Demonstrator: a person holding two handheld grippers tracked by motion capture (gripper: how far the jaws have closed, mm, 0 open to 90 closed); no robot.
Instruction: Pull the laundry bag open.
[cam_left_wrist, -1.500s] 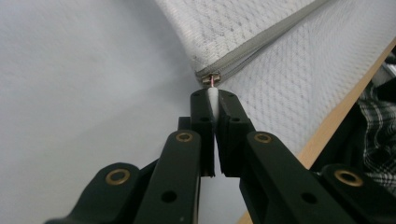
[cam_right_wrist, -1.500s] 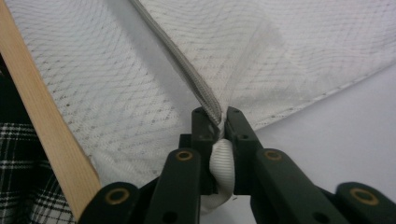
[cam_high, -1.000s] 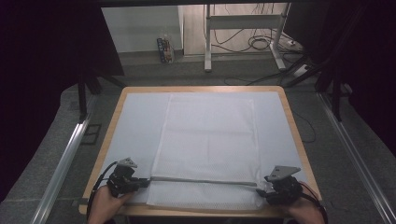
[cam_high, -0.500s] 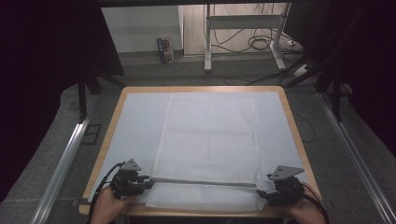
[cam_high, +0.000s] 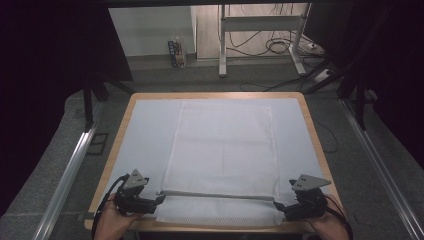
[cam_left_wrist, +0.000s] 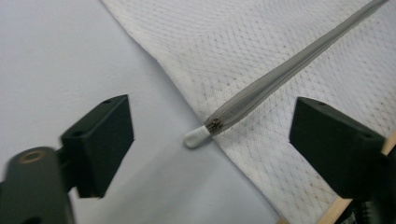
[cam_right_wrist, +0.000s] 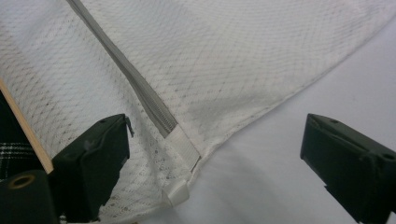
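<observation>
A white mesh laundry bag (cam_high: 222, 157) lies flat on the pale sheet (cam_high: 145, 135) covering the surface, its long axis running from 6 to 12 o'clock in the high view, its near hem close to the wooden edge (cam_high: 100, 192) at 6. Across its near end a grey zipper (cam_high: 215, 194) runs from 9 to 3 o'clock. The left hand-held gripper (cam_high: 161, 198) sits at the zipper's 9 o'clock end, the right hand-held gripper (cam_high: 276, 205) at its 3 o'clock end, so each hand is nearest its own end. In the left gripper view the jaws have just been opening and stand spread, with the white zipper tip (cam_left_wrist: 195, 137) lying loose between them, touched by neither pad. In the right gripper view the jaws have likewise been opening and stand wide, the zipper's white end tab (cam_right_wrist: 183, 145) between them, unpinched. Any next pinch would come along the zipper line. Open sheet lies toward 9 and 3 o'clock; little room remains toward 6.
</observation>
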